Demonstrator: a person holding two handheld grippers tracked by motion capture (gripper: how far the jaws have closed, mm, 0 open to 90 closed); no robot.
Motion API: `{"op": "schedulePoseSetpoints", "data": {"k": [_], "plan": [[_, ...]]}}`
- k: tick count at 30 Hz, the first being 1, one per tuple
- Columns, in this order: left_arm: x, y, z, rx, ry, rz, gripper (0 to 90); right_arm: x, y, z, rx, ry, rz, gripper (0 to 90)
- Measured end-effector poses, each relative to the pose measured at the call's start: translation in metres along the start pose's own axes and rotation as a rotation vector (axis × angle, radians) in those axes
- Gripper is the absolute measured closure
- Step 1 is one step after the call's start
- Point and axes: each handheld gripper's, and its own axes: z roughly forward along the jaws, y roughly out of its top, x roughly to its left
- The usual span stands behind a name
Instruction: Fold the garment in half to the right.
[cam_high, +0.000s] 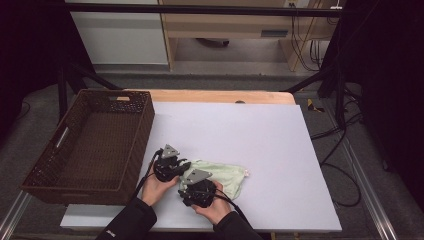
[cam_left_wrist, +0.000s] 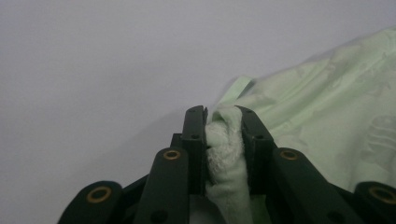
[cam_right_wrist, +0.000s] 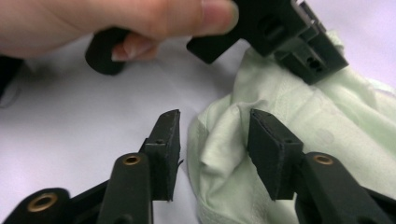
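A pale green cloth (cam_high: 226, 176) lies crumpled on the white board (cam_high: 240, 130), near its front. My left gripper (cam_high: 186, 166) meets the cloth's left end. In the left gripper view, that gripper (cam_left_wrist: 223, 116) is shut on a thick rolled fold of the cloth (cam_left_wrist: 327, 116). Just in front of it is my right gripper (cam_high: 195, 179), at the cloth's near left corner. In the right gripper view, its jaws (cam_right_wrist: 215, 121) straddle a raised edge of the cloth (cam_right_wrist: 327, 126). A gap remains at the left pad. Beyond it, the person's hand (cam_right_wrist: 116, 23) holds the left gripper (cam_right_wrist: 289, 37).
A dark brown wicker basket (cam_high: 145, 125) stands at the board's left edge, close to the left hand. The board rests on a wooden table (cam_high: 220, 96). Cables trail over the floor to the right.
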Motion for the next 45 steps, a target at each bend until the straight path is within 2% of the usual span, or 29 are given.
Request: {"op": "schedulePoseSetpoints", "data": {"k": [13,16,22,26,31,34,39,45], "plan": [[-0.001,0.0,0.0,-0.001,0.008,-0.007,74.7,0.007,-0.003,-0.001,0.003,-0.033,-0.064,68.7],[-0.001,0.0,0.0,-0.001,0.004,-0.02,75.0,0.007,-0.005,-0.001,-0.005,-0.035,-0.06,71.1],[-0.002,0.001,-0.001,0.003,0.004,-0.038,76.2,0.006,-0.005,-0.002,-0.001,-0.062,-0.049,83.4],[-0.001,0.001,-0.002,0.008,0.0,-0.056,76.4,0.006,-0.005,-0.002,-0.003,-0.073,-0.032,86.8],[-0.003,0.002,-0.005,0.011,-0.001,-0.065,76.9,0.003,-0.005,-0.005,0.002,-0.041,-0.005,87.4],[-0.004,0.002,-0.007,0.006,-0.004,-0.078,77.0,0.0,-0.004,-0.01,-0.013,-0.013,0.019,87.5],[-0.005,0.004,-0.014,0.0,-0.011,-0.103,77.0,0.0,-0.003,-0.018,-0.044,0.015,0.023,87.5],[-0.008,0.007,-0.019,0.0,-0.014,-0.095,77.0,-0.002,-0.004,-0.028,-0.071,0.037,0.036,87.4]]}}
